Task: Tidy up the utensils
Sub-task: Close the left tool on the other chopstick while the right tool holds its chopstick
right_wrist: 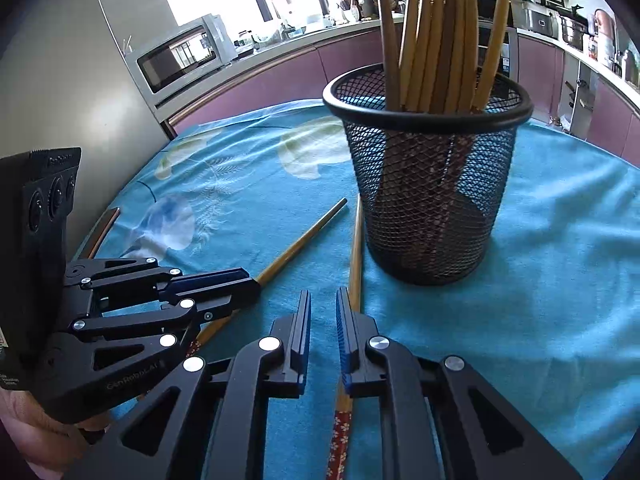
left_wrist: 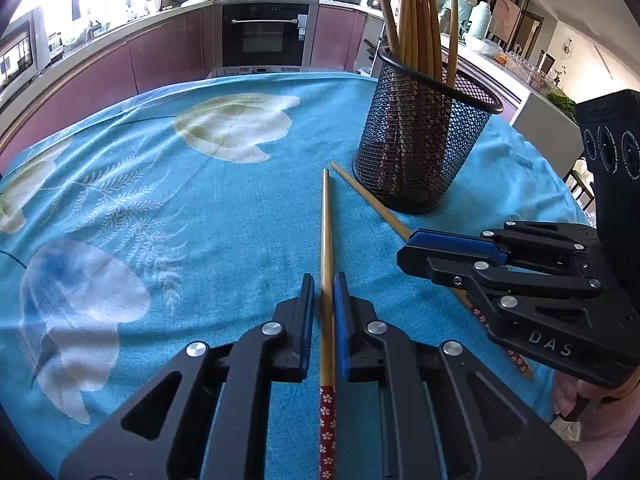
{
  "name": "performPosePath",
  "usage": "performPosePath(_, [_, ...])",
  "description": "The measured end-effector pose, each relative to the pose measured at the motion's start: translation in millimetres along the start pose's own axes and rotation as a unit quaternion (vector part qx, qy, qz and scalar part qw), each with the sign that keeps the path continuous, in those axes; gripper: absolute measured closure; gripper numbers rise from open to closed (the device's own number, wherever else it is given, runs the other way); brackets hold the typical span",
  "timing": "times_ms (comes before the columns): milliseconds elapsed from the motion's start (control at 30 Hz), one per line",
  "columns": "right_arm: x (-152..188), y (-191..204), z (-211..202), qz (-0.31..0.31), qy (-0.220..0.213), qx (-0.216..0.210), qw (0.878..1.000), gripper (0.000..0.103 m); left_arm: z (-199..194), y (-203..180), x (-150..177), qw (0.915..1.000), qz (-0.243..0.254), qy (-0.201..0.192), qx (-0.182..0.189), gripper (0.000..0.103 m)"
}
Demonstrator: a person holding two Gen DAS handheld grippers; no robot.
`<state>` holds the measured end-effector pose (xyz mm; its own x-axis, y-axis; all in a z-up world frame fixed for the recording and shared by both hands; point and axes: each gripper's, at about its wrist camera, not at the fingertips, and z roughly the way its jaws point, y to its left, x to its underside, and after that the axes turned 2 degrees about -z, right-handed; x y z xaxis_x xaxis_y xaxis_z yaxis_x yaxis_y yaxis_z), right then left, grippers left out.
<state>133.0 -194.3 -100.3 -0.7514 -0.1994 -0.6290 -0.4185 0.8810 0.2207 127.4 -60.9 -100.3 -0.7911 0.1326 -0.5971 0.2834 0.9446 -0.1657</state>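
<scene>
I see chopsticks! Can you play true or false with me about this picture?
1. The mesh cup already has chopsticks standing in it. True.
2. Three chopsticks lie on the cloth. False: only two do, the straight chopstick and the slanted chopstick.
3. The tablecloth is red. False: it is blue with pale flowers.
4. The straight chopstick lies between the fingers of the left gripper. True.
5. The mesh cup has tipped over. False: it stands upright.
</scene>
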Motion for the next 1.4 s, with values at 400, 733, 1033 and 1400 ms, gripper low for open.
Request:
performPosePath(400, [-0.5,-5.7,-5.6,-0.007,-0.006,0.028,1.0,0.082,6.5,-3.3,-6.8,0.9998,0.016,0.0,-0.008,0.083])
performPosePath(733, [-2.1,-8.5,5.6,-0.012,0.006,0.043,0.999,0.097,7.9,-4.2,-10.9,0.9999,0.013,-0.002,-0.011,0.085])
performPosePath(1033, [-2.6,-5.7,-7.6,-0.004,-0.015,0.007,1.0,0.097,8.9,-1.7,-10.1,1.0,0.005,-0.003,-0.008,0.095])
performPosePath(1400, [-1.7,3.2,4.5,-0.014,0.008,-0.009,1.0,0.097,7.8,-2.6,-8.4,1.0,0.007,-0.002,-0.004,0.095])
